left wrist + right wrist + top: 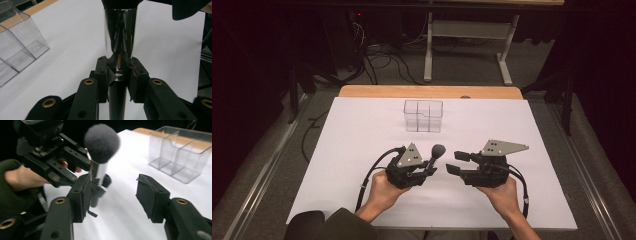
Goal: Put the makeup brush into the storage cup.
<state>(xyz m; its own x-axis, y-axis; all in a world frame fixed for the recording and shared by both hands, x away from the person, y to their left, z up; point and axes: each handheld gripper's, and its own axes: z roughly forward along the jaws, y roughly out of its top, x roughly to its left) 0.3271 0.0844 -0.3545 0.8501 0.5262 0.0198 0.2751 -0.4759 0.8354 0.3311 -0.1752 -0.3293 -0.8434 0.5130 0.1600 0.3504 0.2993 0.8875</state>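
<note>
A makeup brush (438, 150) with dark bristles (102, 142), a shiny silver ferrule (120, 32) and a black handle stands nearly upright above the white sheet. My left gripper (430, 169) is shut on it where the ferrule meets the handle, its pads (101, 75) pressing from both sides. My right gripper (455, 163) is just right of the brush, jaws pointing toward it. In the right gripper view that gripper (112, 195) is open with nothing between its pads; the brush stands just beyond its left pad (81, 195). A clear plastic organizer (423, 116) with compartments stands farther back.
A white sheet (362, 150) covers the table, with a wooden edge (427, 91) at the far side. The clear organizer (17, 45) is the only other object on it. Beyond the table are a metal frame (428, 50) and cables on the floor.
</note>
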